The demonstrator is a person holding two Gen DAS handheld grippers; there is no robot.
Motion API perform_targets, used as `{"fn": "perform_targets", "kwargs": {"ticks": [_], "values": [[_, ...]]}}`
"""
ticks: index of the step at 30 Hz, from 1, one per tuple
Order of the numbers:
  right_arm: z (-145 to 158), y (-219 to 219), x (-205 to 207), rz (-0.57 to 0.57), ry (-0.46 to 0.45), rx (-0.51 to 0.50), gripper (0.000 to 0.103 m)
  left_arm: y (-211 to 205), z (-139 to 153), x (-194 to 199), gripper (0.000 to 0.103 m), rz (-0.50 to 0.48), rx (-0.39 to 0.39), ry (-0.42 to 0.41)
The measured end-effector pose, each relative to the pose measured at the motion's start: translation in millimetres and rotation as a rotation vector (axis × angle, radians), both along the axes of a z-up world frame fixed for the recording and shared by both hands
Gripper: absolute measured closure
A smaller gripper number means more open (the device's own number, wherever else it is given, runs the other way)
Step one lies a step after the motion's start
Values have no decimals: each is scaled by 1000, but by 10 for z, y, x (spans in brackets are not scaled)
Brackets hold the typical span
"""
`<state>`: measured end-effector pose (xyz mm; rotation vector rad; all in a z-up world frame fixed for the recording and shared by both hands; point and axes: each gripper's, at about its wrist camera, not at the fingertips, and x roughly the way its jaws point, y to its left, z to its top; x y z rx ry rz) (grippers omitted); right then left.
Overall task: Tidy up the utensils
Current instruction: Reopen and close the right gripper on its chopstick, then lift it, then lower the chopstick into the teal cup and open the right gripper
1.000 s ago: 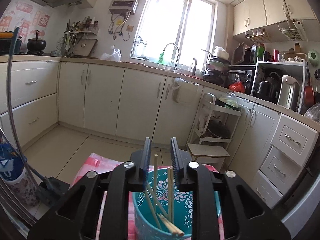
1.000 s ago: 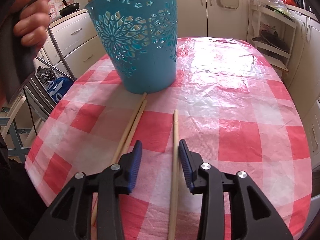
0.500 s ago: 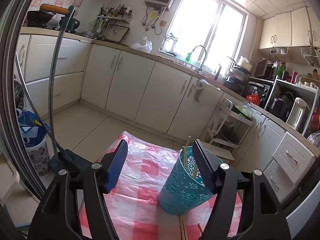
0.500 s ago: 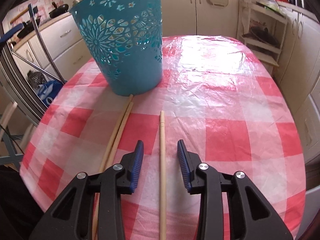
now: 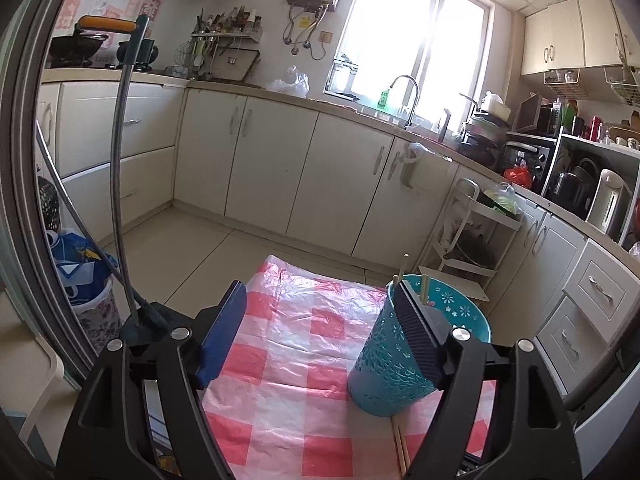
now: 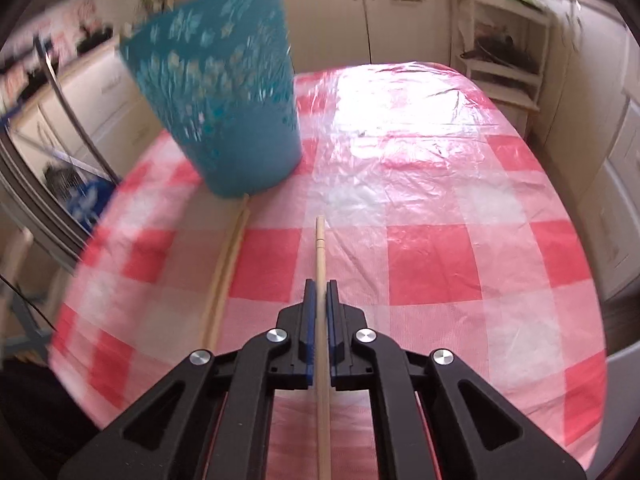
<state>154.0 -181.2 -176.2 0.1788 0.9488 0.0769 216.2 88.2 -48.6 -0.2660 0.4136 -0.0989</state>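
A teal cut-out basket (image 5: 380,368) stands on the red-checked tablecloth (image 5: 288,344) with several chopsticks (image 5: 404,266) sticking out of it. My left gripper (image 5: 320,286) hovers near and to the left of it; its jaws are opening, with nothing between them. In the right wrist view, my right gripper (image 6: 319,286) is shut on a single wooden chopstick (image 6: 320,248) that points toward the basket (image 6: 228,100). A pair of chopsticks (image 6: 228,264) lies to its left on the cloth (image 6: 440,200), its far ends at the basket's foot.
A long-handled dustpan (image 5: 120,160) stands on the floor left of the table beside a patterned bin (image 5: 80,276). A white rack (image 5: 472,240) stands past the table's far right corner. Kitchen cabinets (image 5: 272,168) run along the back wall.
My left gripper has drawn back from over the basket and opened wide. My right gripper has closed on the single chopstick and lifted slightly; that view is now blurred.
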Motion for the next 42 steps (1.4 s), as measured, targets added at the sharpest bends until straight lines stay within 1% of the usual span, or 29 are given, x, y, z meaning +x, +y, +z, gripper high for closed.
{"fn": "perform_targets", "kwargs": {"ticks": [2, 7, 10, 13, 17, 21, 24, 26, 29, 33, 37, 40, 41, 42], "values": [[152, -73, -65, -7, -49, 83, 97, 22, -6, 8, 31, 2, -5, 4], [636, -133, -111, 6, -182, 200, 97, 33, -6, 17, 30, 4, -15, 8], [963, -141, -15, 20, -261, 254, 97, 29, -17, 25, 30, 5, -13, 13], [1315, -67, 231, 49, -338, 287, 97, 1, -35, 46, 30, 3, -12, 20], [1755, 129, 649, 71, -440, 286, 97, -36, -45, 72, 30, 2, -14, 24], [2034, 257, 1107, 32, -549, 267, 97, -68, -42, 90, 29, 0, -11, 26], [2090, 288, 1396, -17, -590, 255, 97, -88, -53, 108, 28, -6, -10, 32], [2049, 305, 1599, -44, -592, 238, 97, -101, -57, 124, 28, -11, -11, 37], [1911, 317, 1782, -52, -554, 216, 97, -128, -58, 141, 28, -17, -15, 40], [1718, 347, 1907, -25, -484, 166, 97, -163, -60, 151, 28, -25, -15, 44], [1602, 317, 1864, -6, -443, 166, 97, -170, -79, 152, 28, -24, -8, 48], [1582, 273, 1679, 17, -434, 177, 95, -153, -93, 148, 27, -16, -6, 53], [1594, 264, 1589, 21, -437, 178, 88, -152, -93, 145, 27, -13, -5, 54], [1603, 236, 1476, 23, -443, 180, 84, -149, -93, 140, 27, -11, -2, 54]]}}
